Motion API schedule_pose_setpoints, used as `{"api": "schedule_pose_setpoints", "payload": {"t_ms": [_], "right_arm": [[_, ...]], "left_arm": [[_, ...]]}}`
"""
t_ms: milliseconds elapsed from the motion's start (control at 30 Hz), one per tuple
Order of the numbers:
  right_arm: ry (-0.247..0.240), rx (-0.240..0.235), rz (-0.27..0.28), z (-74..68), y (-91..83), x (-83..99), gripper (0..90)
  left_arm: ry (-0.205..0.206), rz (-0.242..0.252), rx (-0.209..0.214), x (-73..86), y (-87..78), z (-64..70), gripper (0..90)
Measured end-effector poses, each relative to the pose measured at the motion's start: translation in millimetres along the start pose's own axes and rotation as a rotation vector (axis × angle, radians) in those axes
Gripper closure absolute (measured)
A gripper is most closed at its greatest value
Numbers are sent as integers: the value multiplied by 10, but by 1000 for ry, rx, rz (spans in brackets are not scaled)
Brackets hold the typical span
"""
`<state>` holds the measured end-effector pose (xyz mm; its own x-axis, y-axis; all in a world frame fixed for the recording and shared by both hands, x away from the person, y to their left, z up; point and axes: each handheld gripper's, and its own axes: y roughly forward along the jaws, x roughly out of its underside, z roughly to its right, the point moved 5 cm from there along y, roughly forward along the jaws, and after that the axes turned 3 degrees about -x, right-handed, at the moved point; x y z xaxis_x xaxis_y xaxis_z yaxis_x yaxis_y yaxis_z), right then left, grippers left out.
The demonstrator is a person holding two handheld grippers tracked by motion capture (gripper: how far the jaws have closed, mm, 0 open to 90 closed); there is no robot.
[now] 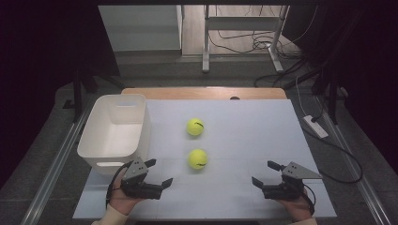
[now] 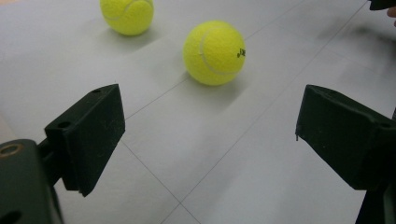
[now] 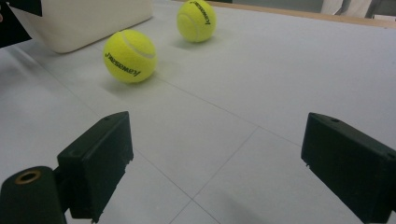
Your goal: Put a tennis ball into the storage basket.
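Two yellow tennis balls are lying on a pale tabletop (image 1: 263, 140), one behind the other along the middle. The nearer ball (image 1: 197, 159) is sitting close to the person's edge; the farther ball (image 1: 195, 127) is resting beyond it, apart from it. A white bin (image 1: 96, 140) is standing open at the left side of the tabletop, beside both balls.

The person is holding the left tongs (image 1: 158, 172) low near the front corner of the bin, with the jaws spread wide and holding nothing. The right tongs (image 1: 268, 173) are hovering toward the right front of the tabletop, likewise spread and empty.

The nearer ball is lying ahead and to the right of the left tongs, and ahead and well to the left of the right tongs. The left tongs are clearly the closer pair. In the left gripper view, that ball (image 2: 214, 52) is sitting beyond the open jaws, roughly between them, so a forward reach looks likely to bring it within the gap.
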<state>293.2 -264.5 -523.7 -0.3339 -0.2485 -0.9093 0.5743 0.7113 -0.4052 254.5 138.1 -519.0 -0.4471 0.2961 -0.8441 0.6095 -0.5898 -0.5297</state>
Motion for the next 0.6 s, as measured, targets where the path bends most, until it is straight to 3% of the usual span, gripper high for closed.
{"api": "schedule_pose_setpoints", "payload": {"t_ms": [133, 333, 600], "right_arm": [[-1, 5, -3, -6, -12, 7, 90], [-3, 3, 8, -3, -27, -3, 92], [-12, -4, 4, 10, 17, -14, 92]], "left_arm": [[-7, -8, -2, -18, -1, 17, 92], [17, -22, -11, -82, -31, 65, 93], [19, -31, 5, -113, -26, 87, 93]]}}
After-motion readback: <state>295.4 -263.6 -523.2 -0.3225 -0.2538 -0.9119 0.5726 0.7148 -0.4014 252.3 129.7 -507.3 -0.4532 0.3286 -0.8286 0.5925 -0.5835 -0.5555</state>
